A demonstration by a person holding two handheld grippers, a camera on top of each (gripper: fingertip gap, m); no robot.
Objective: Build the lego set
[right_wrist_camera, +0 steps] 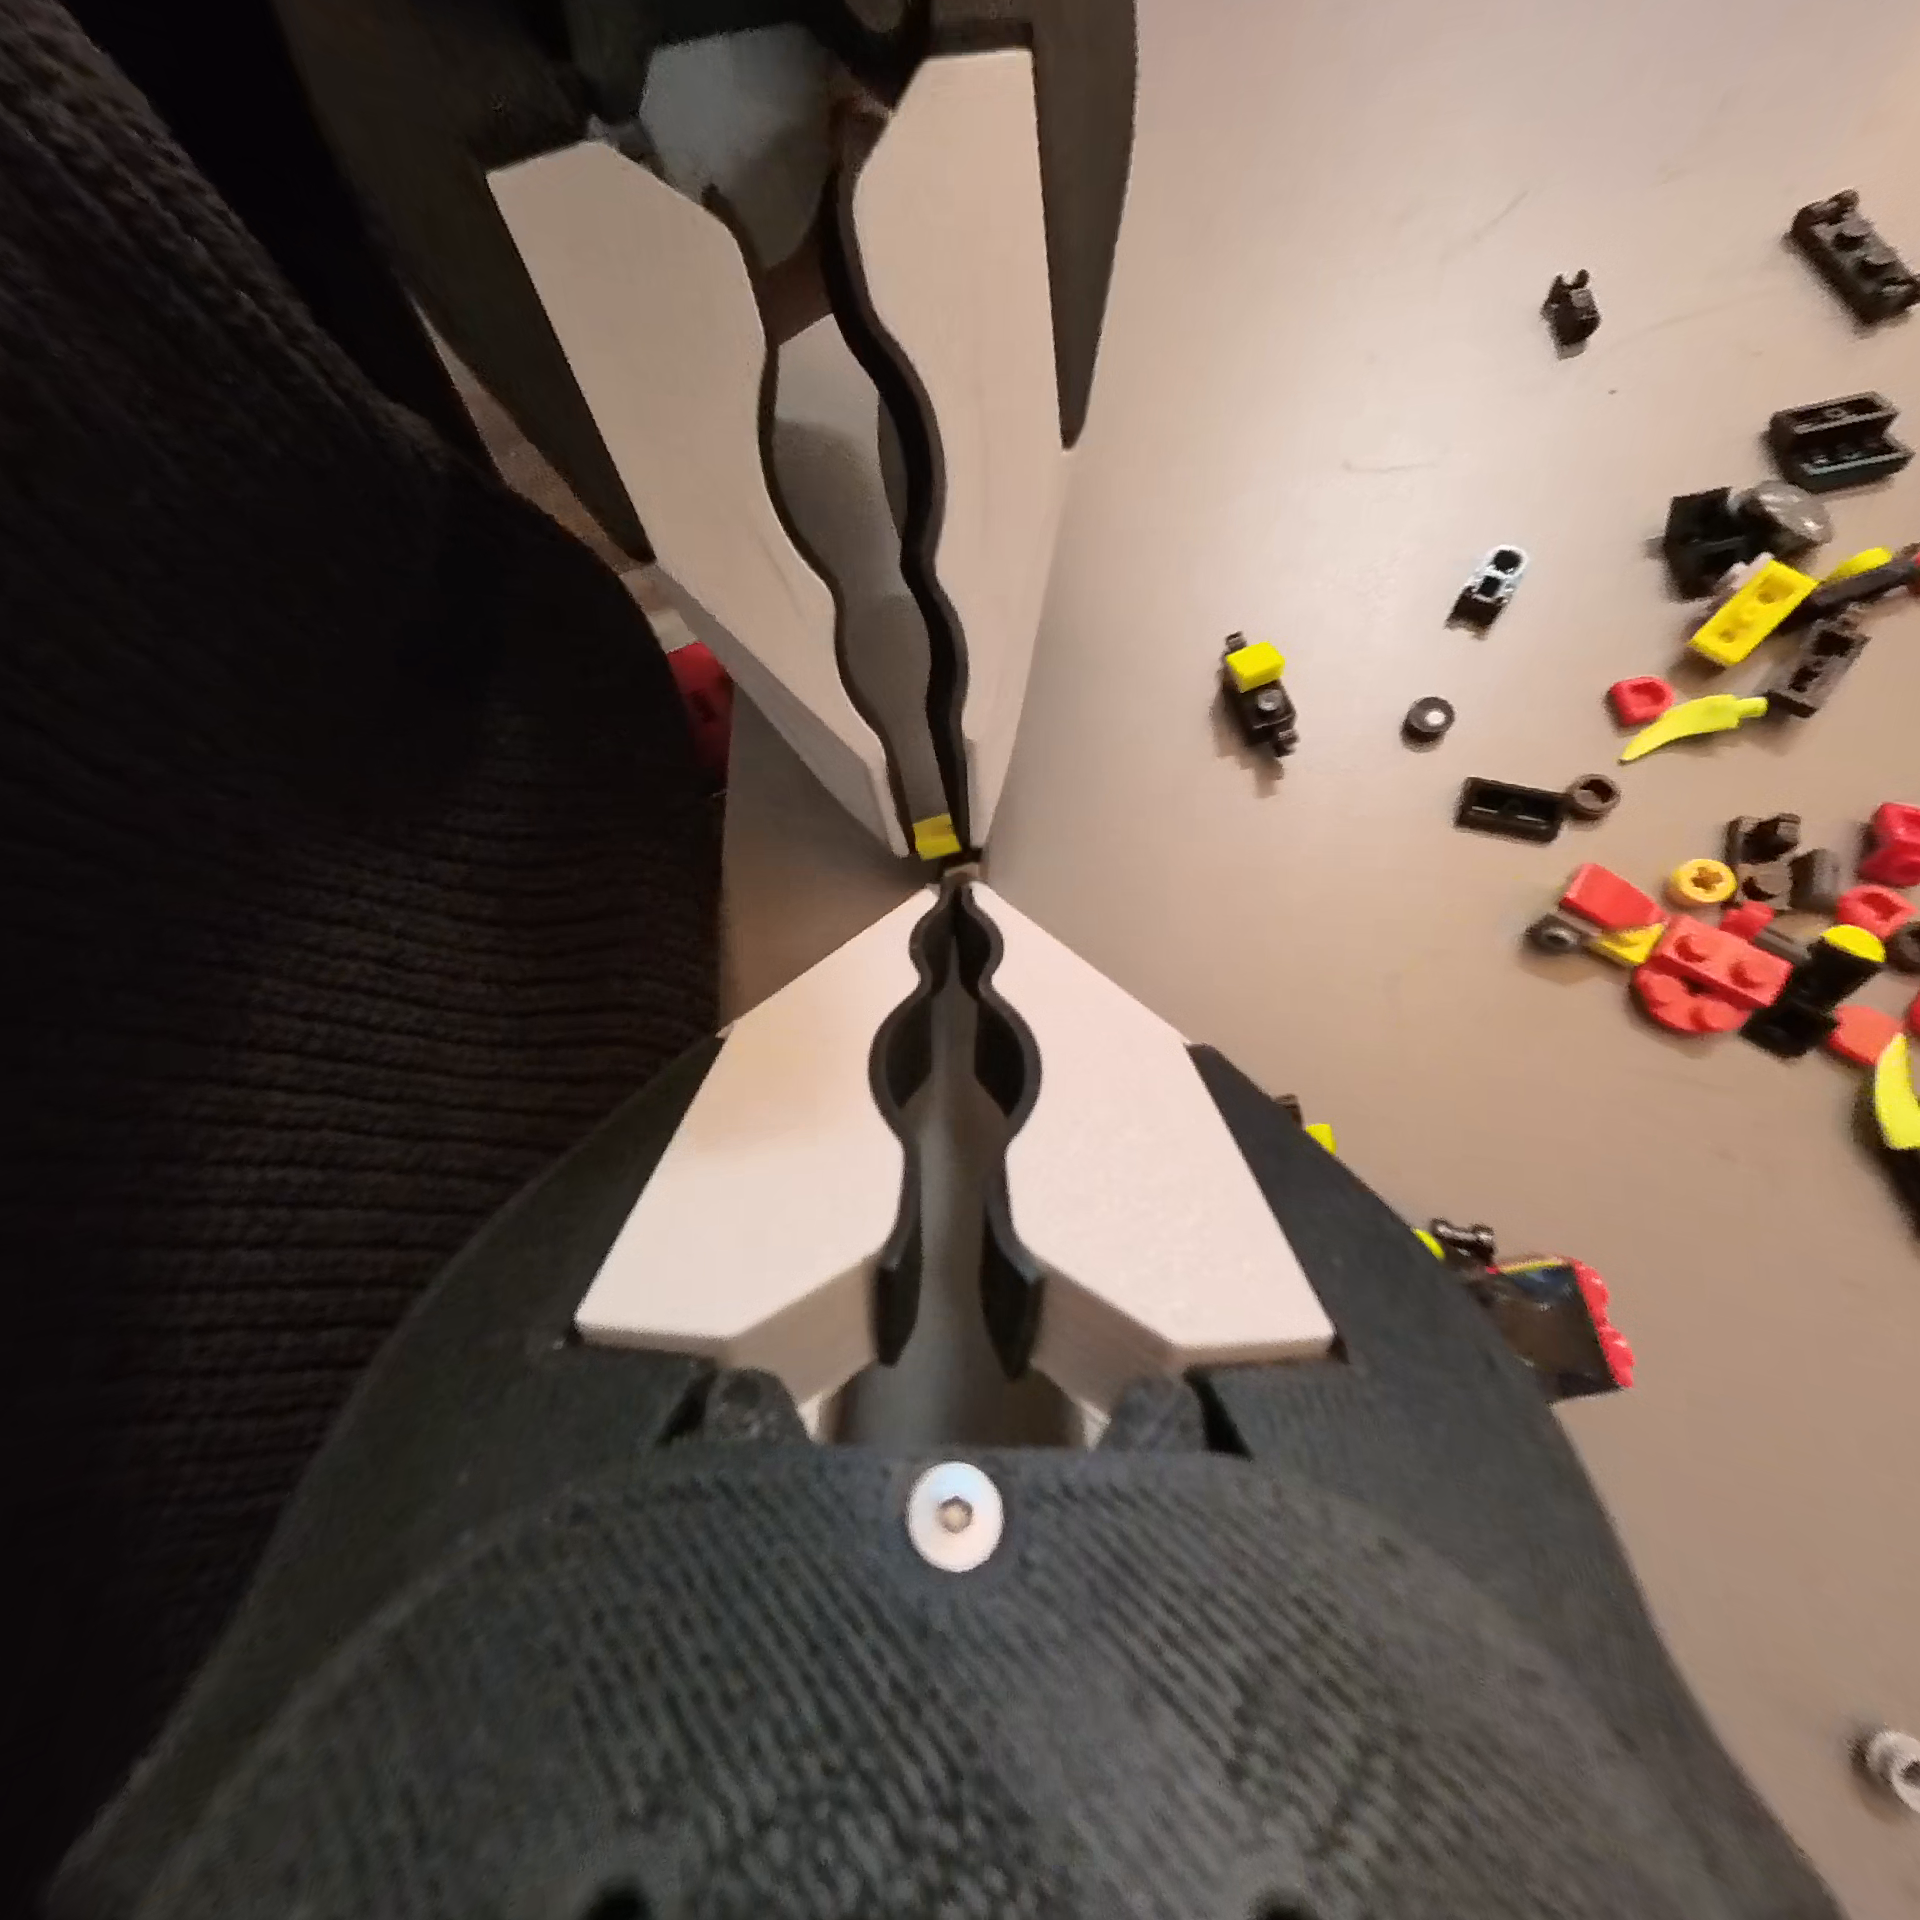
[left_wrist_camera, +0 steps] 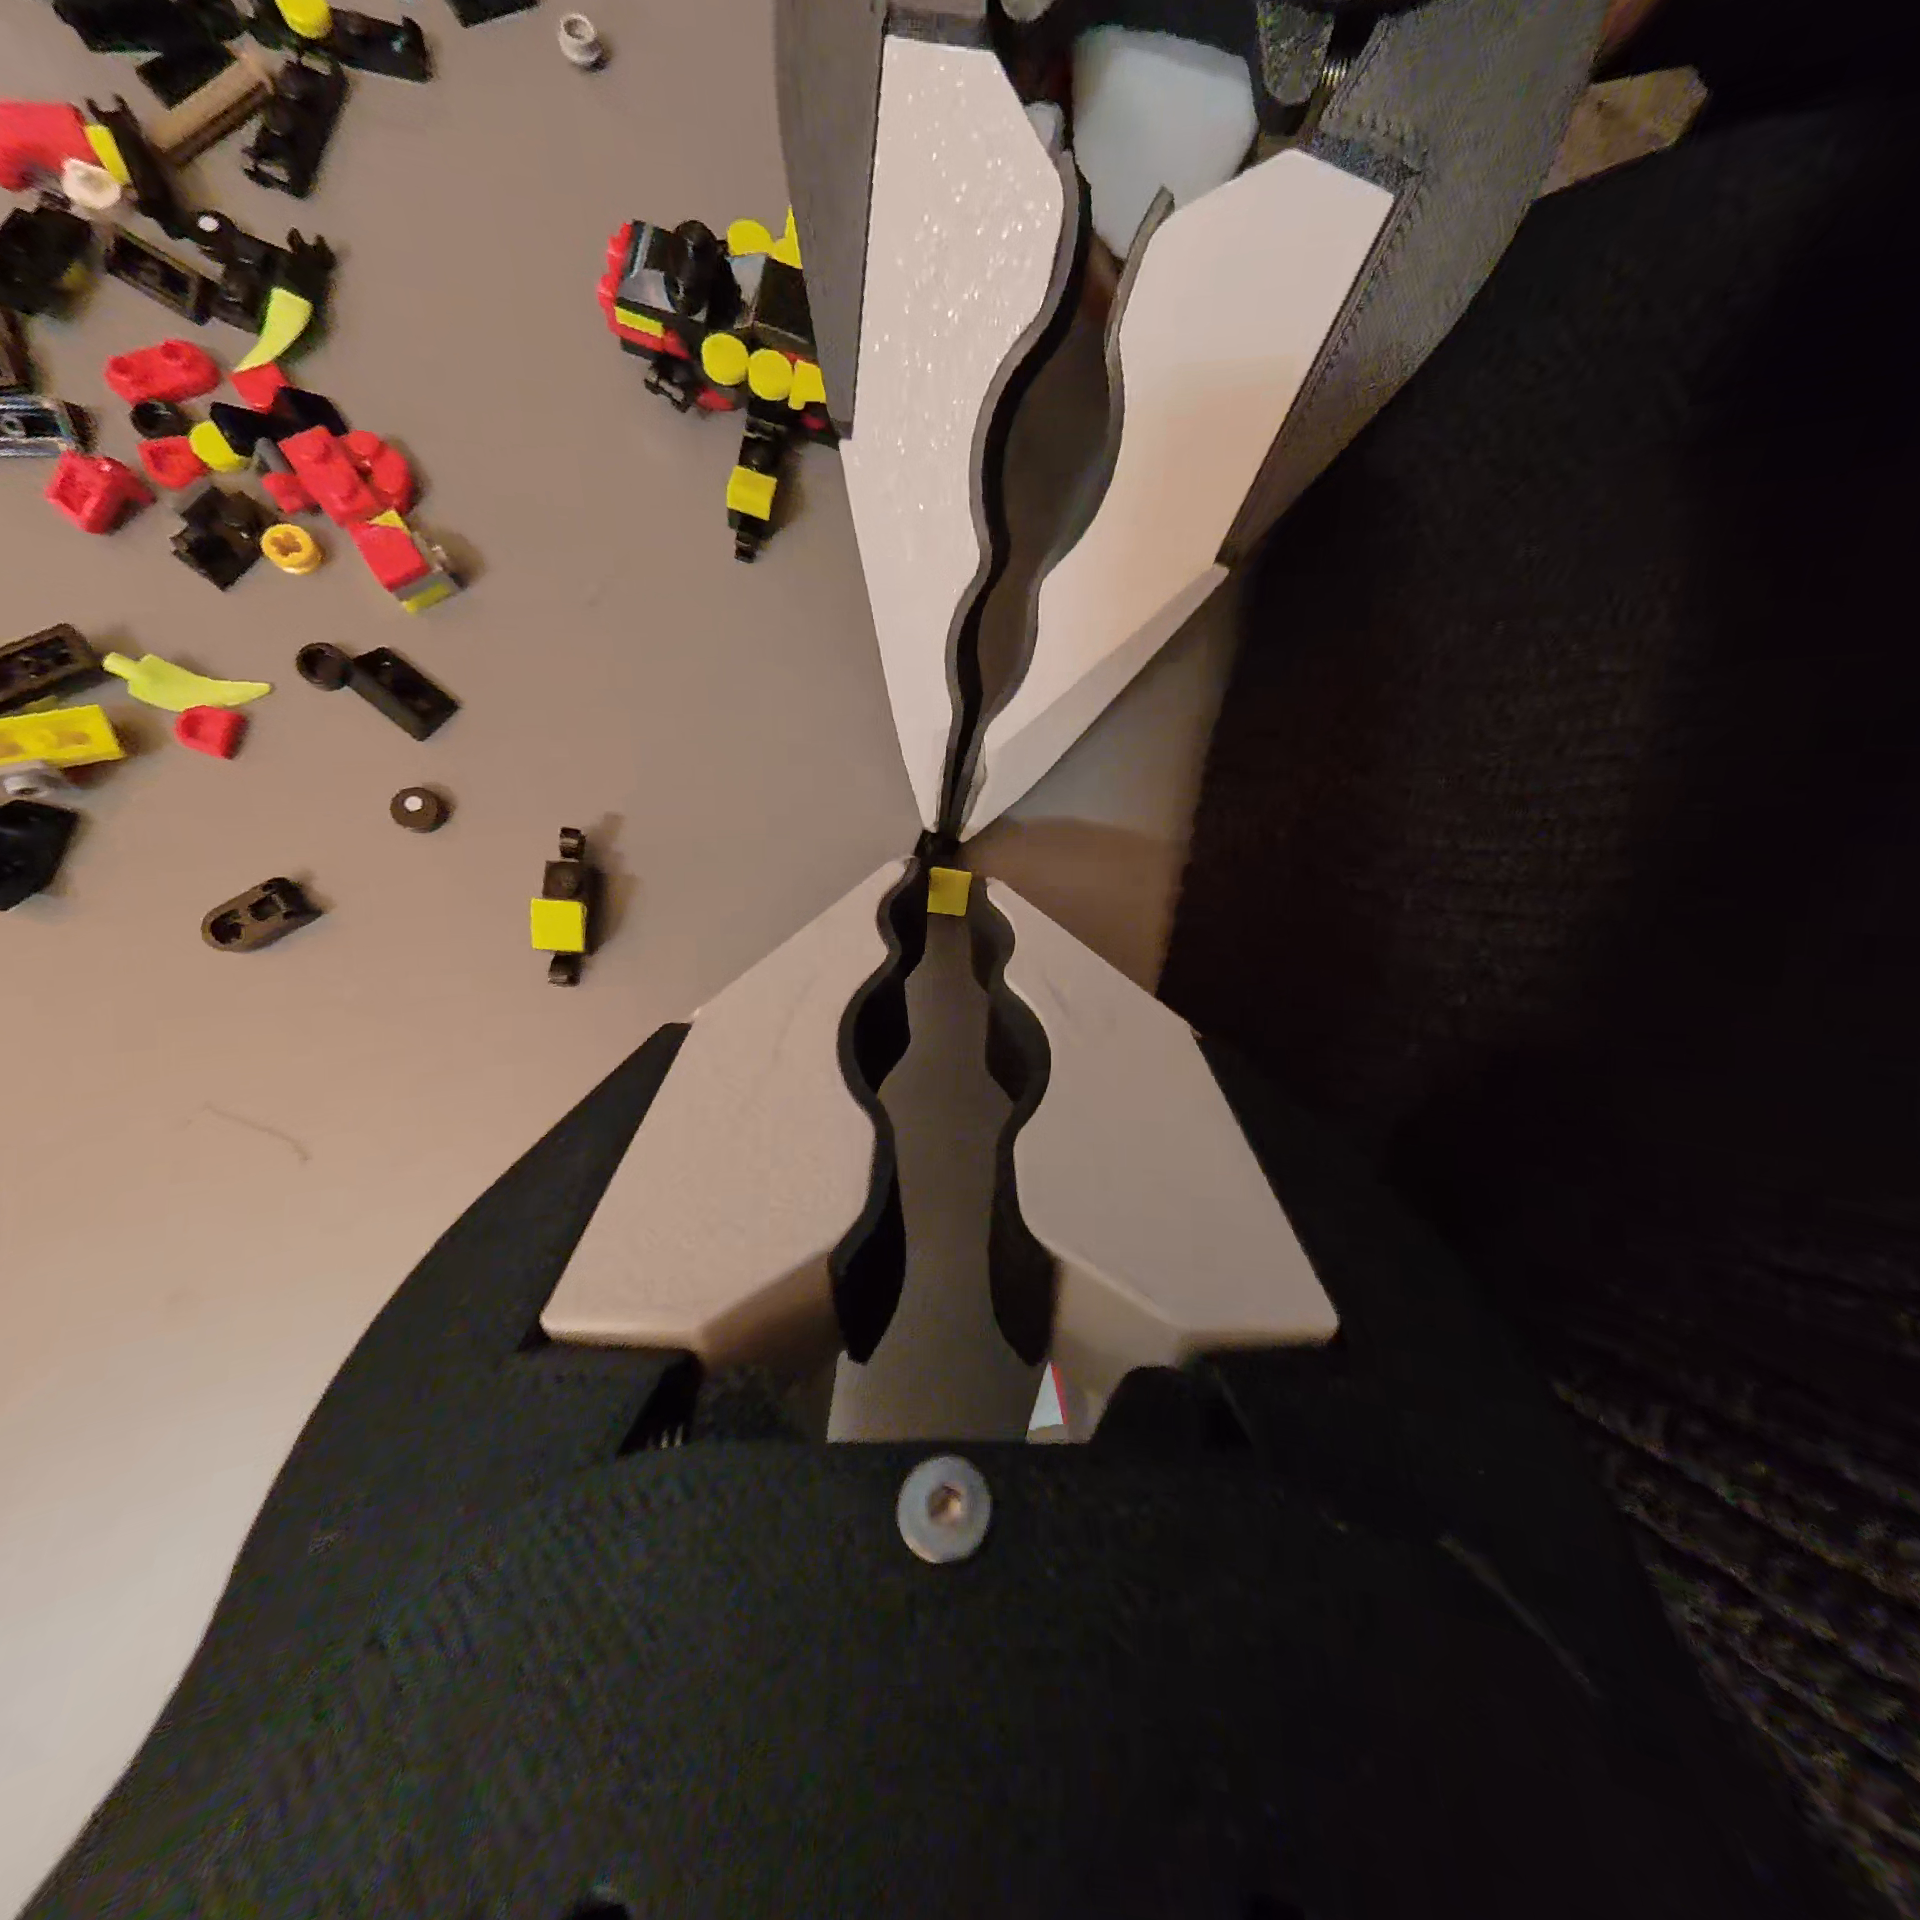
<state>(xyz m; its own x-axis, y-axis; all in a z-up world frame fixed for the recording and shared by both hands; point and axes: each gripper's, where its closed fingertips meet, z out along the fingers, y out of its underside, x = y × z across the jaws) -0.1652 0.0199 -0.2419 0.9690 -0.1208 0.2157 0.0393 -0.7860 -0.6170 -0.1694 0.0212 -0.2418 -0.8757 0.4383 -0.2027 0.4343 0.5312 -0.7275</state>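
My left gripper [left_wrist_camera: 943, 885] is shut on a small black piece with a yellow tile [left_wrist_camera: 948, 891], held just above the grey table [left_wrist_camera: 644, 675]. My right gripper [right_wrist_camera: 956, 890] meets it tip to tip from the opposite side, shut on the piece's black end. The yellow tile [right_wrist_camera: 935, 835] also shows in the right wrist view, between the left gripper's tips. A partly built black, red and yellow model [left_wrist_camera: 727, 322] stands on the table behind the right gripper [left_wrist_camera: 951, 826].
A matching black-and-yellow piece [left_wrist_camera: 564, 906] lies to the left. Loose red, black and yellow bricks [left_wrist_camera: 260, 447] are scattered over the table's left side and show at the right in the right wrist view [right_wrist_camera: 1766, 935]. Dark knitted fabric [left_wrist_camera: 1558, 935] borders the table edge. Both grippers' tips are close together, under 4 cm apart.
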